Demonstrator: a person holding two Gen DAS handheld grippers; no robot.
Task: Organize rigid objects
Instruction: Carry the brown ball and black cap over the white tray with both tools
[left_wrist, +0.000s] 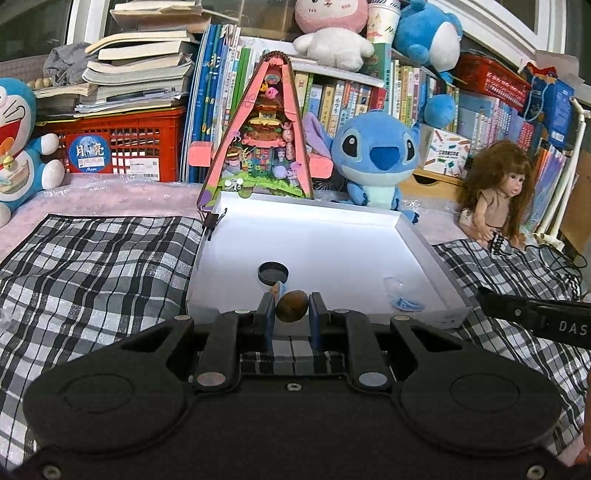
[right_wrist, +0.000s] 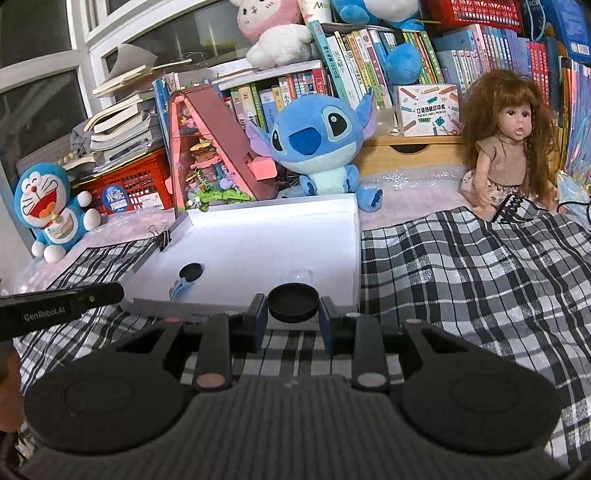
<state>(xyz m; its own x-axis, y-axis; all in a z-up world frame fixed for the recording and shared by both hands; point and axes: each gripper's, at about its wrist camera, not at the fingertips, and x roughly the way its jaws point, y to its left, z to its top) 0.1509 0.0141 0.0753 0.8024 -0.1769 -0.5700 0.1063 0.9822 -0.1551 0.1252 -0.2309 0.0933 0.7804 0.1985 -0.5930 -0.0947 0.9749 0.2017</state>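
Shallow white cardboard tray (left_wrist: 417, 243) on black-and-white checked cloth (left_wrist: 92, 258): holds one round black cap (left_wrist: 273, 273), a clear plastic dome (left_wrist: 399, 286), and a small blue item (left_wrist: 406, 304), perhaps a clip. Black binder clip (left_wrist: 213, 219) on the tray's corner.

Left tongs (left_wrist: 291, 308): closed on a brown oval stone (left_wrist: 291, 305) at the tray's near edge.

Right tongs (right_wrist: 293, 306): part-open, gripping a round black lid (right_wrist: 293, 301). Its casing reads "GenRobot.AI".

A child's room at home. Behind the Stitch plush (left_wrist: 373, 155) stand packed rows of children's books (left_wrist: 424, 92); left of it a Doraemon plush (left_wrist: 18, 147), right of it a long-haired doll (left_wrist: 498, 192), above it a pink rabbit plush (left_wrist: 328, 26).
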